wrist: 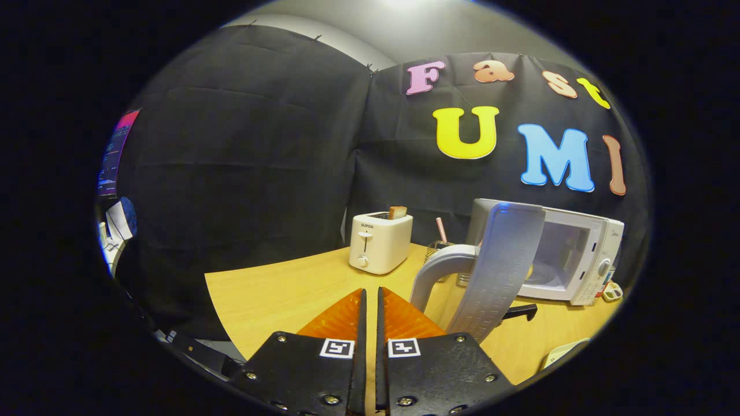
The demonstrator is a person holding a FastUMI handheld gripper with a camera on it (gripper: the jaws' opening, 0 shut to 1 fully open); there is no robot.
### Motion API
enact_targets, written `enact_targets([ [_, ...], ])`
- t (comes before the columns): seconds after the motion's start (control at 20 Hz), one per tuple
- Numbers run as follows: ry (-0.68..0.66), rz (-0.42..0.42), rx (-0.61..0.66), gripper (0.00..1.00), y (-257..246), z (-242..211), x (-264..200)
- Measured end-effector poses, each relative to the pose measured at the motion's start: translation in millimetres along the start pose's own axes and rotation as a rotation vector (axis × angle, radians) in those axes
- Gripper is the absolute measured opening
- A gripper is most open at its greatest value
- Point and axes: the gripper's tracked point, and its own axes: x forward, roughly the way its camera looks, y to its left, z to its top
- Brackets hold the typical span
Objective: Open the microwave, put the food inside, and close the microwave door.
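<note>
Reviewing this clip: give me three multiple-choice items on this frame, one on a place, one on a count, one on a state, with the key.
1. Where does the toaster stand?
A. inside the microwave
B. on the table, left of the microwave
C. on top of the microwave

2. How many slices stick up from the toaster?
A. one
B. two
C. three

3. How is the microwave door?
A. shut
C. taken off
B. swung open

Key:
1 B: it sits on the wooden table, left of the microwave.
2 A: a single bread slice shows.
3 B: the door stands out toward the gripper, whose fingers are closed together, holding nothing.
</note>
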Motion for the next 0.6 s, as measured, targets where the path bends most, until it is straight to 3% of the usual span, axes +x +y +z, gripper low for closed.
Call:
enact_targets([
  [0.25, 0.026, -0.079, 0.047, 0.07, -53, -10, -25],
  [0.6, 0.051, -0.308, 0.044, 0.07, -168, -24, -31],
])
